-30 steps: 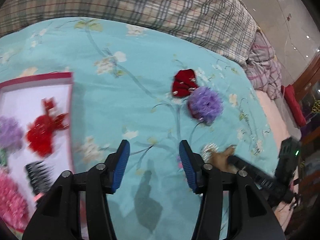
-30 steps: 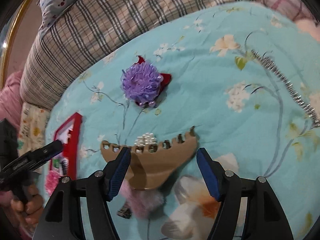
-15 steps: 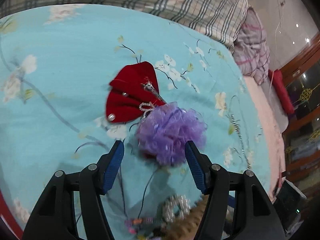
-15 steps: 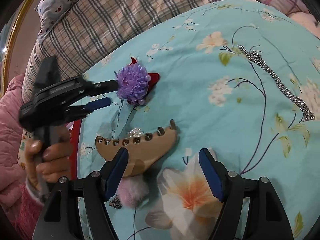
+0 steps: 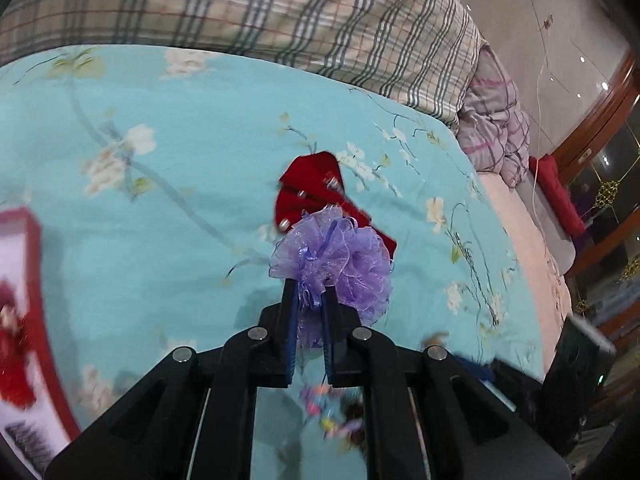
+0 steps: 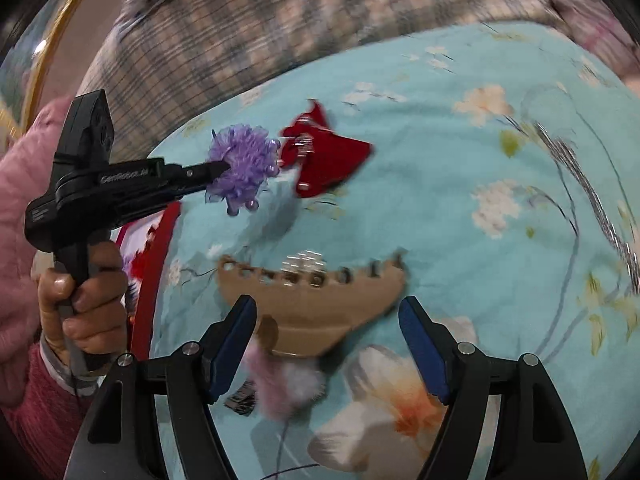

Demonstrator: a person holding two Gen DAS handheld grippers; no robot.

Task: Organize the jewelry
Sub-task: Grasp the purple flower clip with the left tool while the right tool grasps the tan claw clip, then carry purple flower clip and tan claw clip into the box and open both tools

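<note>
My left gripper [image 5: 310, 292] is shut on a purple ruffled flower hair piece [image 5: 340, 256], pinching its near edge. The right wrist view shows the same flower [image 6: 242, 164] held off the turquoise bedspread at the tips of the left gripper [image 6: 218, 168], with a shadow under it. A red velvet bow [image 5: 308, 188] lies just beyond the flower. My right gripper [image 6: 327, 304] stands open over a tan hair claw [image 6: 312, 308], its pads on either side and apart from it. A pearl clip [image 6: 306, 260] lies at the claw's far edge.
A red-rimmed white tray [image 5: 34, 240] with hair pieces sits at the left. A pink fluffy piece [image 6: 288, 384] and a small dark clip [image 6: 240, 398] lie near the right gripper. A silver chain [image 6: 592, 200] runs along the right. A plaid pillow [image 5: 280, 12] borders the back.
My left gripper has gone from the tray side over to the purple flower, shut on it and raised it off the red bow. My right gripper has stayed over the tan claw.
</note>
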